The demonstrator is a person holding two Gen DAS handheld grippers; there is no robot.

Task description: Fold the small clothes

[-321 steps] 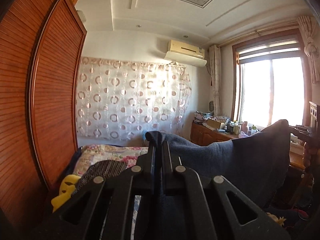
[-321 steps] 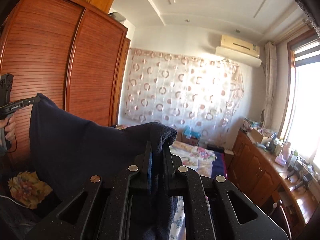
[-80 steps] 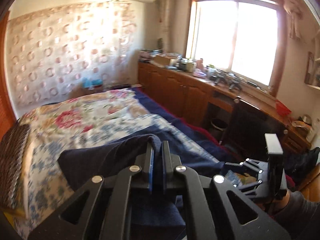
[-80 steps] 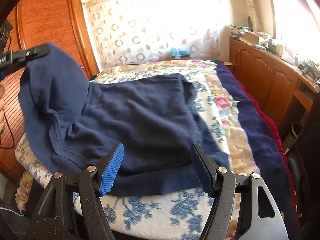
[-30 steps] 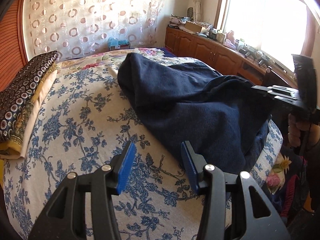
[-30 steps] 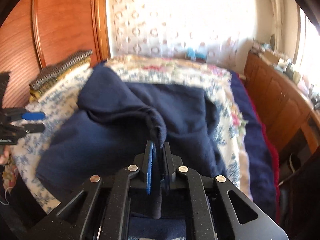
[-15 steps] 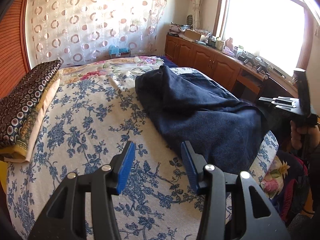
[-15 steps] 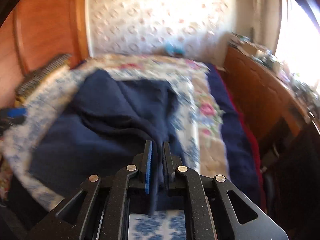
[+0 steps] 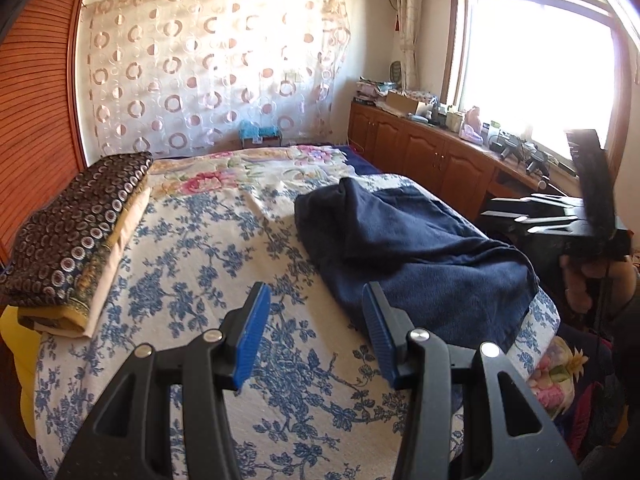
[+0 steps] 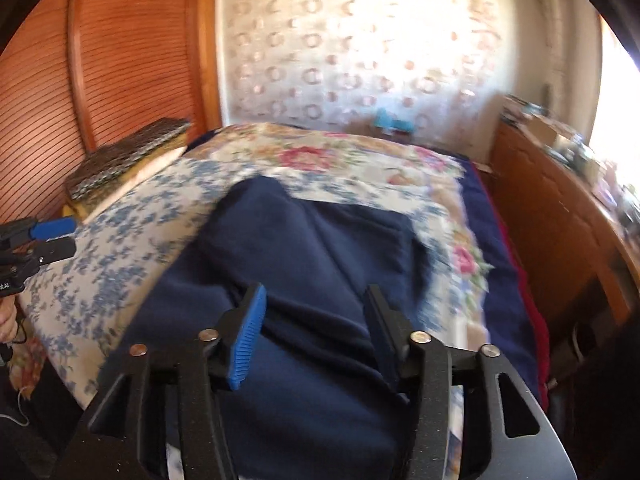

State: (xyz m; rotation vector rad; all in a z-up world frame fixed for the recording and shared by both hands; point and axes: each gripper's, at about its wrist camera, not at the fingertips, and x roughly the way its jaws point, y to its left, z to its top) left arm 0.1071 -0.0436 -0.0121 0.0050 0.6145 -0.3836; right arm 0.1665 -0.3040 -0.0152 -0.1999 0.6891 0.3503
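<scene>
The dark blue garment [image 9: 412, 248] lies folded over in a loose heap on the bed [image 9: 192, 240], toward its right edge. The left gripper [image 9: 316, 332] hangs over bare bedspread, its jaws partly open and empty, the garment just to their right. The right gripper [image 10: 314, 326] has just been opening its jaws; the cloth lies beneath them, apparently released, though that view is blurred.

bare bedspread [image 9: 192, 264] lies open between folded bedding [image 9: 76, 236] and navy garment [image 9: 400, 248].
</scene>
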